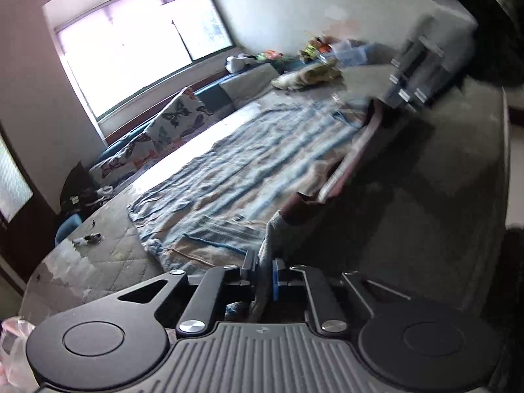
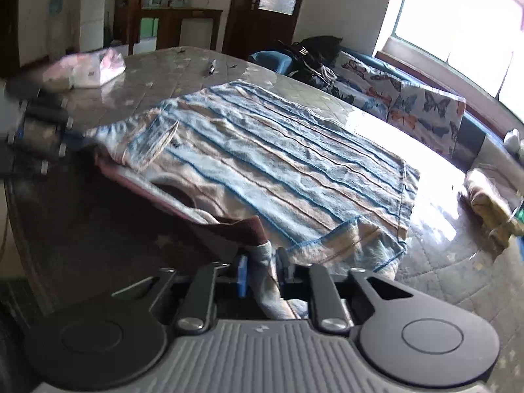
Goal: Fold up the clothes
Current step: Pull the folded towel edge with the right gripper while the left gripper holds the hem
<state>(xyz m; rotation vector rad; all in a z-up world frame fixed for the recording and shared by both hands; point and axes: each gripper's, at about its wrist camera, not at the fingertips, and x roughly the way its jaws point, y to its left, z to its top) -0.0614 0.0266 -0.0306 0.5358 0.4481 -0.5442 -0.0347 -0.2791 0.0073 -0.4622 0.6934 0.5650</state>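
1. Clamped in the left gripper (image 1: pixel 264 270) – a pale corner of the striped shirt (image 1: pixel 229 177); likewise pinched in the right gripper (image 2: pixel 262 270) – the opposite corner, near the dark maroon collar (image 2: pixel 244 226).
2. Spread over the quilted table (image 2: pixel 157 75), near edge lifted between both grippers, far hem lying flat.
3. Risk: thin, crumpled knit slipping from either pinch, or uneven pull skewing the fold line.
4. Soft cotton weave, blue and tan bands, wrinkled throughout; glossy padded tabletop beneath, likely slick under dragging cloth.
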